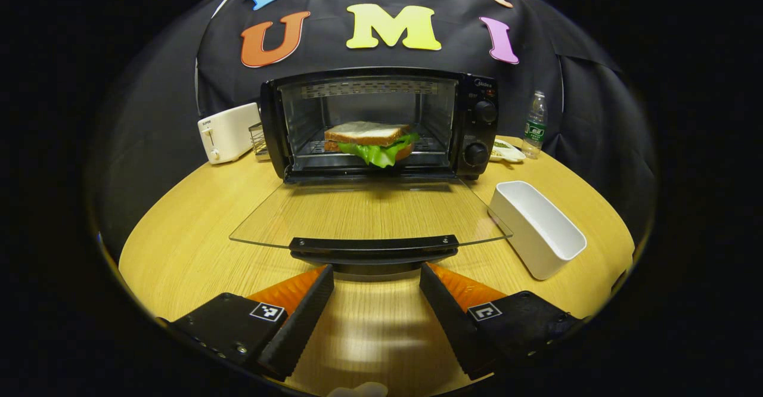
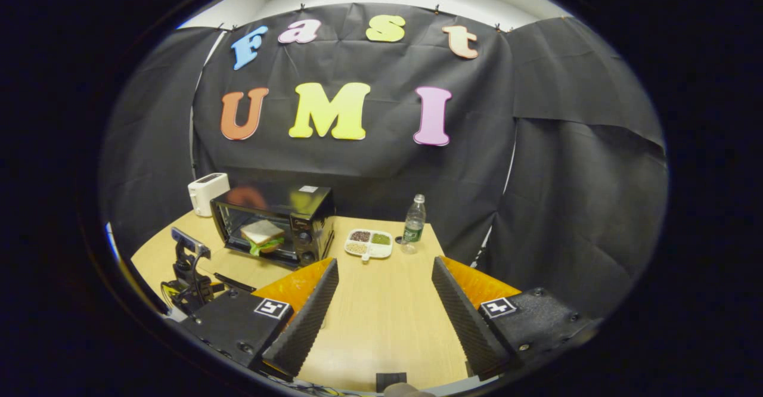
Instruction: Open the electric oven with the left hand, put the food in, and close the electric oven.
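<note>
A black electric oven stands at the back of the round wooden table, its glass door folded down flat toward me. On the rack inside lies a sandwich of white bread with green lettuce hanging out. My left gripper is open, its fingers just short of the door's black handle and not touching it. In the right gripper view the oven sits far left with the sandwich inside. My right gripper hangs open above the table, holding nothing.
A white rectangular dish lies right of the door. A white toaster and a small wire rack stand left of the oven. A sectioned plate and a water bottle are to its right. The other gripper's camera mount is at far left.
</note>
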Action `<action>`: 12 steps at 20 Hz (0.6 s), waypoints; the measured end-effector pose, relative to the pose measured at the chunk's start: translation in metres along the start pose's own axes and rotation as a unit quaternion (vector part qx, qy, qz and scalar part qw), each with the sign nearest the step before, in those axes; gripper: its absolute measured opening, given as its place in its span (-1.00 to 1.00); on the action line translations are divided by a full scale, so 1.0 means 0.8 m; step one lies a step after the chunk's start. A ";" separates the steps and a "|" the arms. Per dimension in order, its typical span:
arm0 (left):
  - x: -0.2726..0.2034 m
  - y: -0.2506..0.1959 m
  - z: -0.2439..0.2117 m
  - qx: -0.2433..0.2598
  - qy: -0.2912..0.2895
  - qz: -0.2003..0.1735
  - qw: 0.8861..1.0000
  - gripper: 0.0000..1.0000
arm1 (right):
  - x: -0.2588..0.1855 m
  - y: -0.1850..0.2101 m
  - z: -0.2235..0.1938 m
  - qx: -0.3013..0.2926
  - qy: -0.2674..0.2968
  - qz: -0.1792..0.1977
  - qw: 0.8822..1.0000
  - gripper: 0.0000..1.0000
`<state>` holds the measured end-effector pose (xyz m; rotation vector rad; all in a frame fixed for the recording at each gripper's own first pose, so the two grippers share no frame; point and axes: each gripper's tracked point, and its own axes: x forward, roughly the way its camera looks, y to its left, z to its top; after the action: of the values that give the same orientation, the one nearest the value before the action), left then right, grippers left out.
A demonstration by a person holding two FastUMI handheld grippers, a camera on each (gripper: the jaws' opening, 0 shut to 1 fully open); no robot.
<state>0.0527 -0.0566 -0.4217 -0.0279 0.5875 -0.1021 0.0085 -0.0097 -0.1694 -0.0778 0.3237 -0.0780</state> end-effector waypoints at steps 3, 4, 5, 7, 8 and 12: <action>-0.002 0.002 0.014 -0.004 -0.008 0.000 1.000 0.91 | 0.001 0.001 0.007 0.000 -0.002 0.003 1.000 0.96; -0.005 0.003 0.012 -0.006 0.000 0.000 1.000 1.00 | 0.001 0.001 0.009 -0.001 -0.004 0.004 1.000 0.96; -0.002 0.004 0.012 -0.005 0.000 -0.001 1.000 0.91 | 0.002 0.002 0.012 -0.003 -0.004 0.004 1.000 0.96; -0.005 0.004 0.017 -0.002 -0.002 -0.001 1.000 0.91 | 0.002 0.003 0.016 -0.004 -0.007 0.005 1.000 0.96; -0.005 0.003 0.019 -0.003 -0.003 -0.001 1.000 0.91 | 0.002 0.003 0.019 -0.003 -0.008 0.007 1.000 0.96; -0.009 0.004 0.027 -0.004 0.001 -0.001 1.000 0.83 | 0.001 0.003 0.030 -0.001 -0.014 0.006 1.000 0.96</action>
<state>0.0592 -0.0526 -0.4001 -0.0365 0.5896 -0.1013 0.0172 -0.0060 -0.1476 -0.0794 0.2967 -0.0645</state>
